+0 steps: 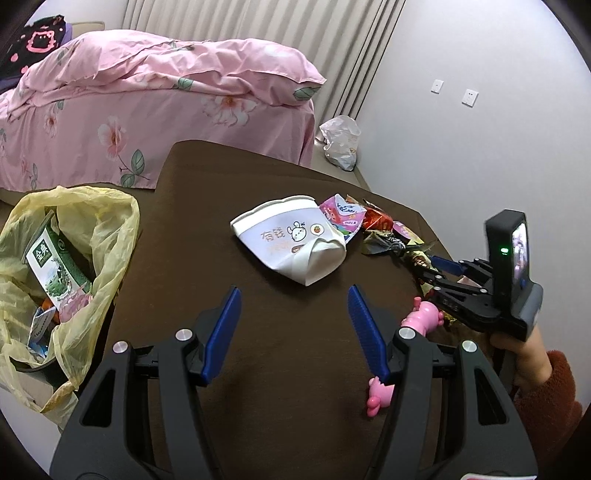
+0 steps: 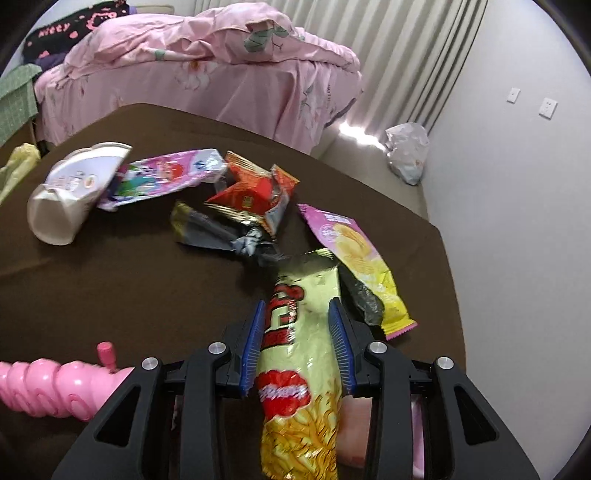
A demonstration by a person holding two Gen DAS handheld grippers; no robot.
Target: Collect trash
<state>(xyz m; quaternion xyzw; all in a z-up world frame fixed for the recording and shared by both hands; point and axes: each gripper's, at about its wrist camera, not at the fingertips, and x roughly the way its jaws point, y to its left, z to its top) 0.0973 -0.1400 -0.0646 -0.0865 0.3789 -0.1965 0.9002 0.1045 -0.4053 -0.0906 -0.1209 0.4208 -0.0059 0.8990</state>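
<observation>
Yellow trash bag (image 1: pixel 79 236) hangs open off the left edge of the brown surface (image 1: pixel 258 350), a green carton (image 1: pixel 55 266) and scraps inside. Left gripper (image 1: pixel 293 332) hovers over bare cloth in the middle, fingers (image 1: pixel 225 332) roughly half open, nothing between them; clear room ahead up to the crushed white paper cup (image 1: pixel 291 240). Right of the cup, a loose cluster of wrappers (image 1: pixel 373 225) runs toward the right edge. A pink toy (image 1: pixel 424 317) lies near the front right. Right gripper (image 2: pixel 297 336) has its fingers (image 2: pixel 340 347) narrowed on both sides of a yellow-green snack bag (image 2: pixel 299 369); pads look touching its sides, bag lying on the surface. A pink chip packet (image 2: pixel 354 247) lies just right of it, close to the right edge. Beyond the surface: bed with pink floral cover (image 1: pixel 147 110), curtains (image 1: pixel 258 26), white plastic bag (image 1: pixel 341 142) on the floor by the wall.
</observation>
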